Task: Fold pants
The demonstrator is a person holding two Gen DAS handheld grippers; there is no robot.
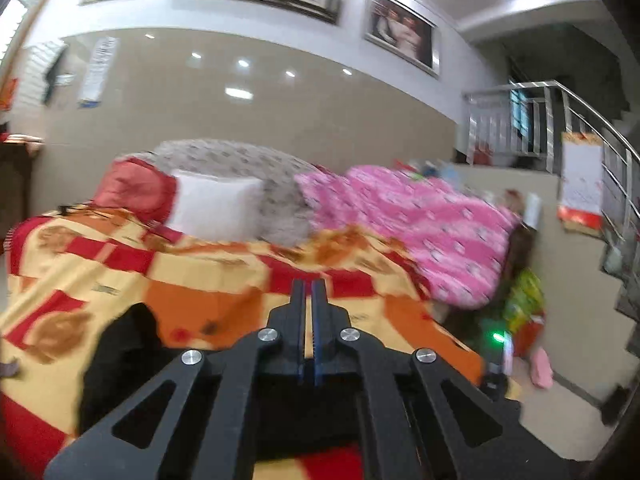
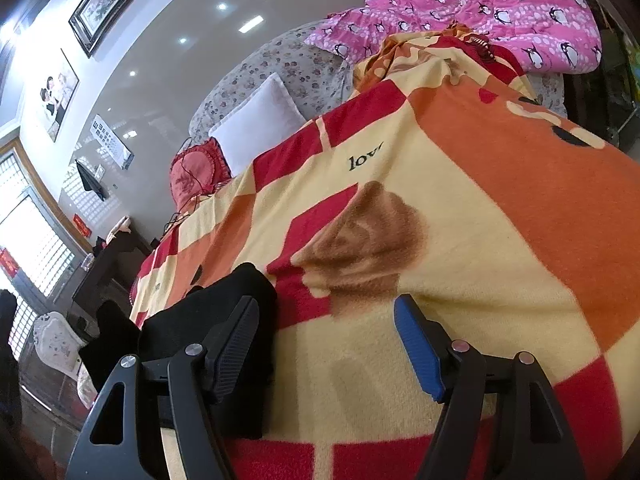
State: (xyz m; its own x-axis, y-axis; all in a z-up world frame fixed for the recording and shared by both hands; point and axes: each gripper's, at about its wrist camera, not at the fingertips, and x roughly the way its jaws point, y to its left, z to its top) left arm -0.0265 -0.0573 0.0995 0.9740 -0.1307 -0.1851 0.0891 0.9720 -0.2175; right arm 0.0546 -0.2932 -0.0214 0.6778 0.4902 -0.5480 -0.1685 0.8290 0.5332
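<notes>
Black pants point(image 2: 208, 320) lying bunched at near edge of checked blanket point(image 2: 460, 240), partly hanging off bed. Left gripper point(image 1: 307, 292) fingers pressed together, pinching nothing visible. Right gripper point(image 2: 326, 344) fingers spread beside pants. Judging: flatten pants on blanket before pinching waistband.

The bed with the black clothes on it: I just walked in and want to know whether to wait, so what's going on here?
A person with a gripper in each hand is folding black pants on a bed covered by a checked blanket. The left gripper is shut with nothing visibly between its fingers, raised over the blanket beside the pants. The right gripper is open, low over the blanket, one finger at the pants' edge. The fold isn't finished.
</notes>
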